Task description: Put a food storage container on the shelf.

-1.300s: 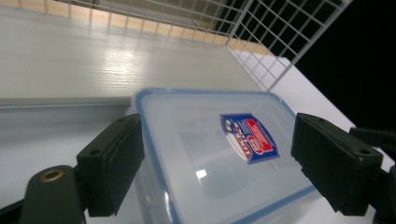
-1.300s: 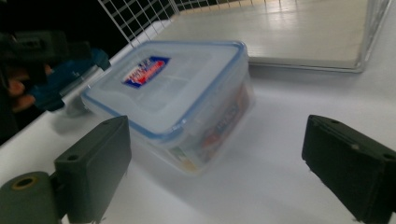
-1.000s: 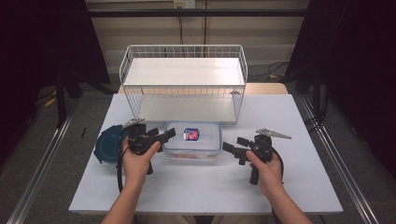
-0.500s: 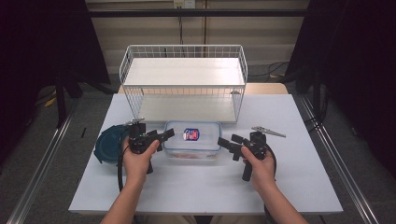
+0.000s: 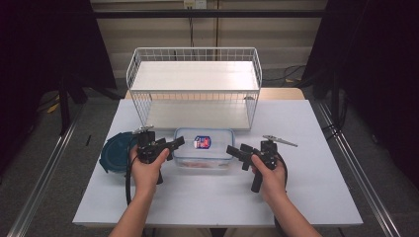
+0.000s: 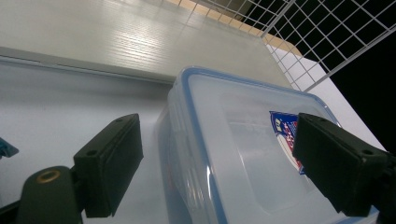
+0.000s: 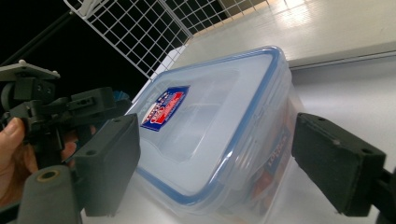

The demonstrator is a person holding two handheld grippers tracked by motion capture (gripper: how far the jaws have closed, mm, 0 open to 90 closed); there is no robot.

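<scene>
High view: my left gripper [image 5: 173, 145] sits at the left end of the food box [image 5: 204, 149] and my right gripper [image 5: 236, 152] at its right end. Both have their jaws spread wide around a corner of the box without gripping it; the right pair has just been narrowing. Behind the box stands the wire basket [image 5: 193, 88]. Left of the box, my hand covers part of a dark teal lid [image 5: 114, 154]. I can't make out the box's contents through its cloudy wall.

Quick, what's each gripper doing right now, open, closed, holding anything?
Left gripper: open, at the clear container's left end, holding nothing.
Right gripper: open, jaws just closing, at its right end.
</scene>
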